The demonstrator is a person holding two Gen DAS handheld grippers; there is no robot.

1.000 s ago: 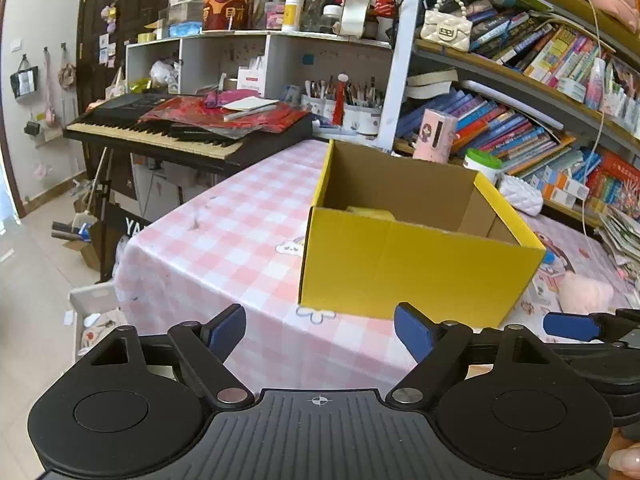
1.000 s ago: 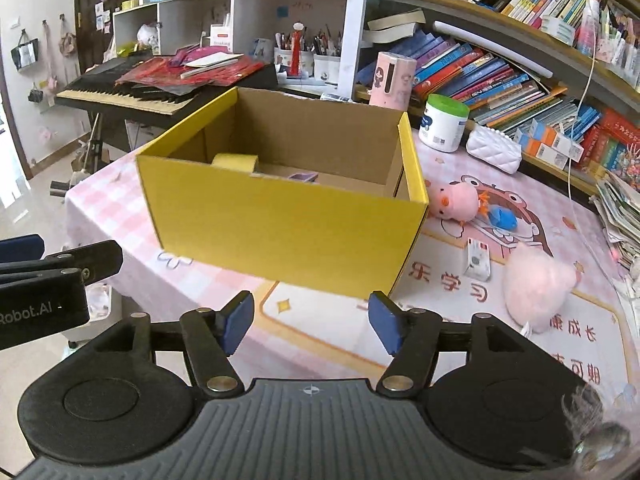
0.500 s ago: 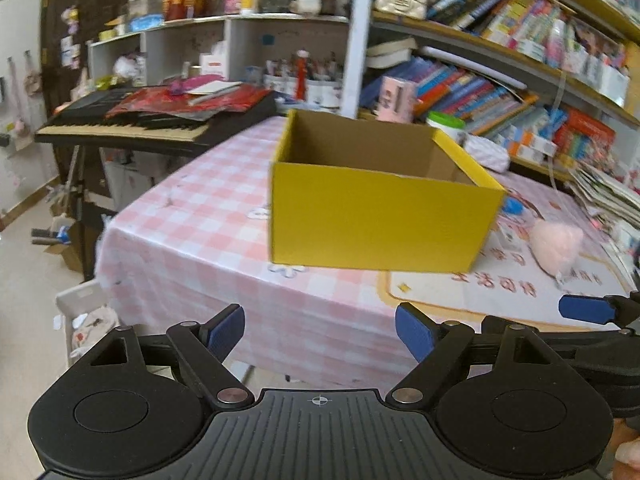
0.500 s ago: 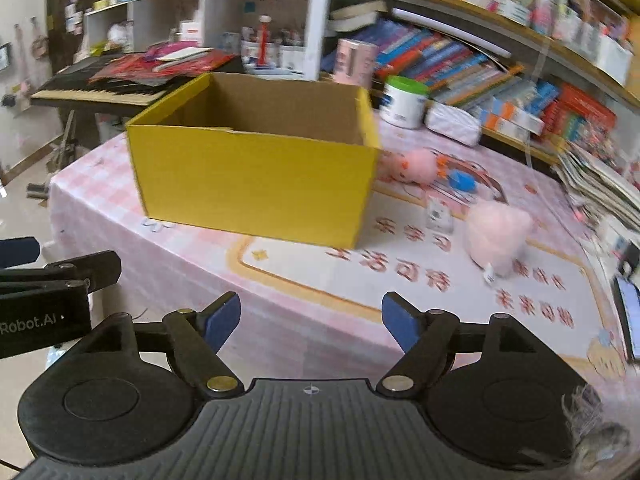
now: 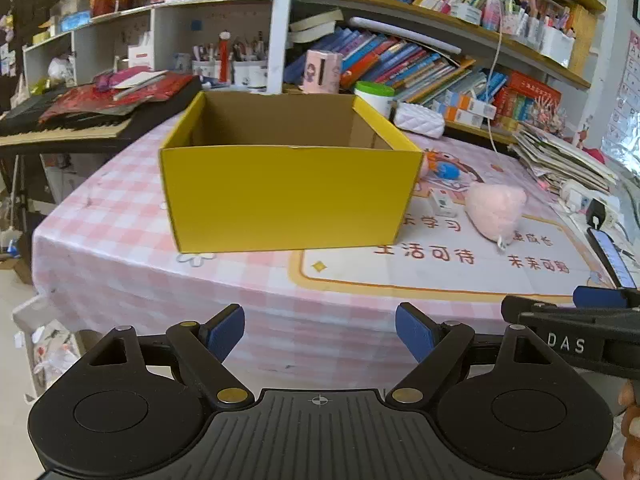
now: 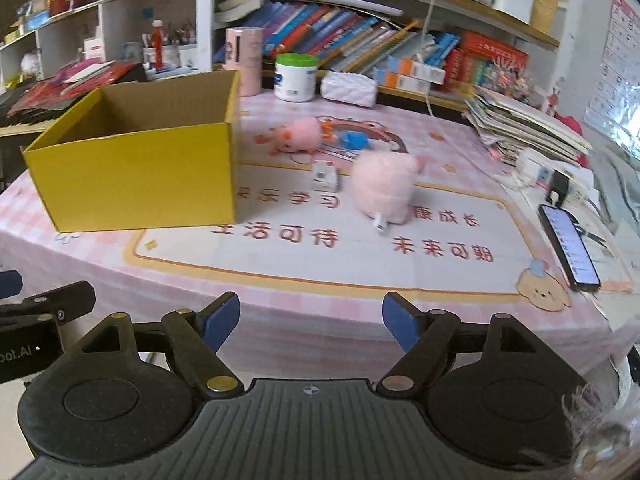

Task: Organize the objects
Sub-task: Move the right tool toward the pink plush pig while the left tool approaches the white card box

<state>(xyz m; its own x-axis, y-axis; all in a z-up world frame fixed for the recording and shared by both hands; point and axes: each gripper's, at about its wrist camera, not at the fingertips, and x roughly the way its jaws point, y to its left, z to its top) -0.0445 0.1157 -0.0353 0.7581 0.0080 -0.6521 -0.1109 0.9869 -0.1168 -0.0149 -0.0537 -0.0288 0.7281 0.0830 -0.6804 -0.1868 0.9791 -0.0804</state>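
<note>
An open yellow cardboard box [image 5: 288, 196] stands on the pink checked table; it also shows in the right wrist view [image 6: 136, 176]. To its right lie a fluffy pink plush [image 6: 382, 186], a pink pig toy [image 6: 300, 134], a small blue toy [image 6: 354, 140] and a small white box [image 6: 325, 176]. The plush [image 5: 496, 210] and white box [image 5: 442, 204] also show in the left wrist view. My left gripper [image 5: 320, 330] is open and empty, off the table's front edge. My right gripper [image 6: 311, 322] is open and empty, also off the front edge.
A phone [image 6: 568, 246] lies at the table's right edge beside a power strip [image 6: 556, 184] and a stack of papers [image 6: 520, 120]. A white jar [image 6: 295, 76], pink holder [image 6: 243, 60] and white pouch [image 6: 349, 89] stand behind. Bookshelves and a keyboard [image 5: 60, 128] flank the table.
Both grippers have pulled back from the box and swung right. The box now looks smaller and the plush toys and phone have come into view. Both jaws stay open.
</note>
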